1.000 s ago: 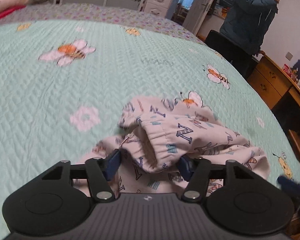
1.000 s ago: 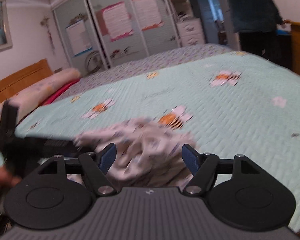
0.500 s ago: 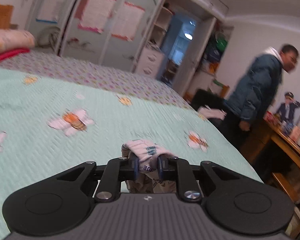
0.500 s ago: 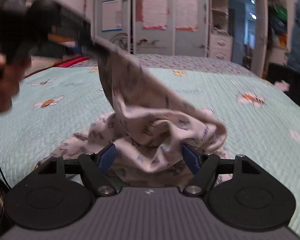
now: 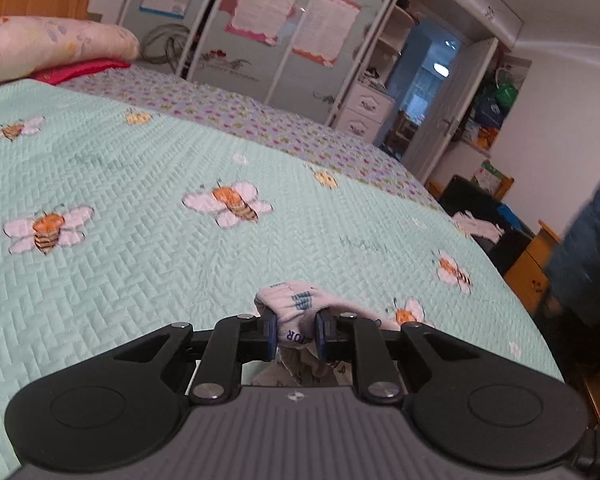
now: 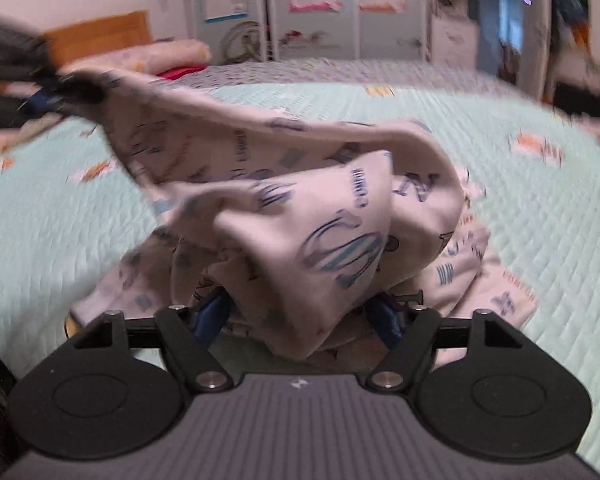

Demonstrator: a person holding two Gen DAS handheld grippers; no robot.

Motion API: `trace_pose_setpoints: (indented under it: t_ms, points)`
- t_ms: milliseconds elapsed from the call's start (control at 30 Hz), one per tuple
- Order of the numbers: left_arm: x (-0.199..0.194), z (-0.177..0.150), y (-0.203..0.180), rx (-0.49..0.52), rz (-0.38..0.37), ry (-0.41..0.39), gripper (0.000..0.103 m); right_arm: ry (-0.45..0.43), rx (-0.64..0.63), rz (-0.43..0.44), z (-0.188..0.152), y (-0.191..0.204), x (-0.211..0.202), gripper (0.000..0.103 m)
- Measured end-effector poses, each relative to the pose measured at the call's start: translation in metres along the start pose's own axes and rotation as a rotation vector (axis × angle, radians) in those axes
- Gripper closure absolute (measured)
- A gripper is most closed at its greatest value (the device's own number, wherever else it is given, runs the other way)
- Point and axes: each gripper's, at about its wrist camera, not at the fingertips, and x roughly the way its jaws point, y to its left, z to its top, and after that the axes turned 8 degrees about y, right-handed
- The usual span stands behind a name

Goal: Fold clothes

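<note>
The left claw (image 5: pixel 296 334) is clenched on a bunched fold of the white cotton garment printed with blue letters (image 5: pixel 296 308), holding that fold up above the mint-green quilted bedspread with bee patches (image 5: pixel 148 208). In the right wrist view the garment (image 6: pixel 300 216) drapes from its raised corner down onto the bedspread (image 6: pixel 540 216). The right claw (image 6: pixel 300 316) is released, its 2 blue pads (image 6: pixel 210 316) spread either side of hanging cloth.

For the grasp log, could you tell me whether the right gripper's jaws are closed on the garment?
No, the right gripper has its jaws spread wide, with the printed garment draped loosely between them.
</note>
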Motion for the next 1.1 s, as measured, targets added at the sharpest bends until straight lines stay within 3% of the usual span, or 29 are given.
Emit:
trace_pose_setpoints:
  t_ms: [67,367,433,500,567,633,700,733,800,833,867,933,1100]
  points:
    - [-0.007,0.007,0.003,-0.006,0.019,-0.042,0.085,-0.026,0.027,0.009,0.01,-0.006,-0.008,0.088]
    - [-0.062,0.056,0.002,-0.016,0.04,-0.273,0.085,-0.441,-0.192,-0.164,0.085,-0.003,-0.101,0.094]
    - [-0.07,0.056,0.004,-0.033,0.045,-0.289,0.085,-0.514,-0.207,-0.207,0.101,-0.003,-0.115,0.094]
    - [-0.071,0.051,0.007,-0.033,0.058,-0.283,0.085,-0.528,-0.213,-0.247,0.114,-0.006,-0.114,0.094]
    - [-0.062,0.04,0.014,-0.024,0.098,-0.243,0.085,-0.471,-0.212,-0.287,0.119,-0.01,-0.098,0.09]
    - [-0.045,0.027,0.026,-0.05,0.125,-0.165,0.085,-0.305,-0.205,-0.326,0.12,-0.016,-0.066,0.076]
    - [-0.031,0.014,0.04,-0.072,0.155,-0.104,0.085,-0.124,-0.103,-0.279,0.112,-0.034,-0.04,0.073]
    - [-0.025,0.008,0.047,-0.08,0.172,-0.08,0.085,-0.079,-0.022,-0.213,0.104,-0.045,-0.035,0.072]
    - [-0.017,0.0,0.062,-0.102,0.204,-0.046,0.085,-0.043,0.147,-0.071,0.085,-0.061,-0.034,0.057]
    - [-0.014,-0.003,0.069,-0.115,0.219,-0.034,0.085,-0.026,0.23,0.0,0.076,-0.068,-0.034,0.043]
    - [-0.013,-0.004,0.075,-0.132,0.227,-0.025,0.085,-0.004,0.267,0.031,0.066,-0.069,-0.032,0.039]
    - [-0.014,-0.004,0.084,-0.152,0.237,-0.015,0.084,0.048,0.295,0.064,0.051,-0.061,-0.022,0.039]
    - [-0.015,-0.007,0.086,-0.136,0.24,-0.01,0.084,0.096,0.213,0.132,0.043,-0.001,0.014,0.035]
